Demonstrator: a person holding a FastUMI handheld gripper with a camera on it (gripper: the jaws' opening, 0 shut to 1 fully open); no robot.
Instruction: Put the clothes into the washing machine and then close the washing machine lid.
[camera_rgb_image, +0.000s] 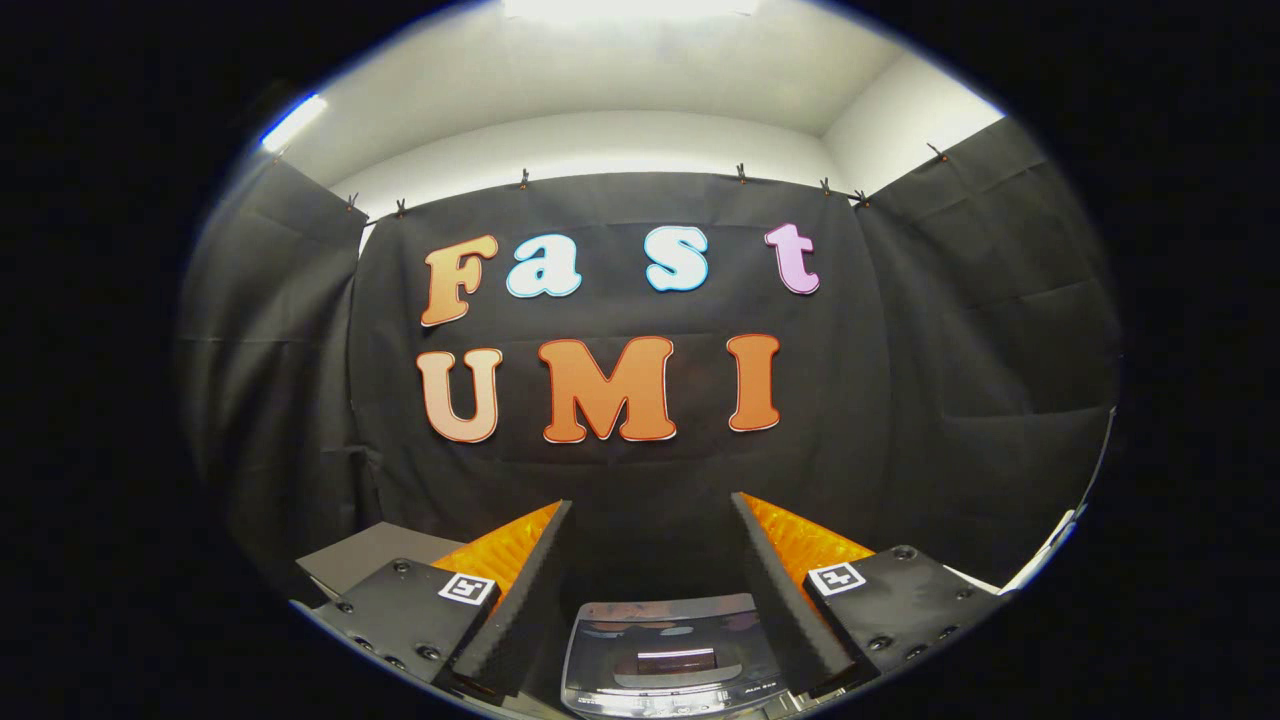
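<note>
Gripper view rides on the tongs, facing level toward the booth's black cloth wall at moderate range; its fingers spread apart at bottom; the washing machine sits low and close between them; ceiling above.

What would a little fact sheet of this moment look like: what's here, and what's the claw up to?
claw: open, fingers spread apart, holding nothing
washing machine: small, low between the fingers, seen from above
lid: appears closed, glossy with reflections
clothes: not seen between the fingers
backdrop: black cloth wall beyond the fingers
</note>
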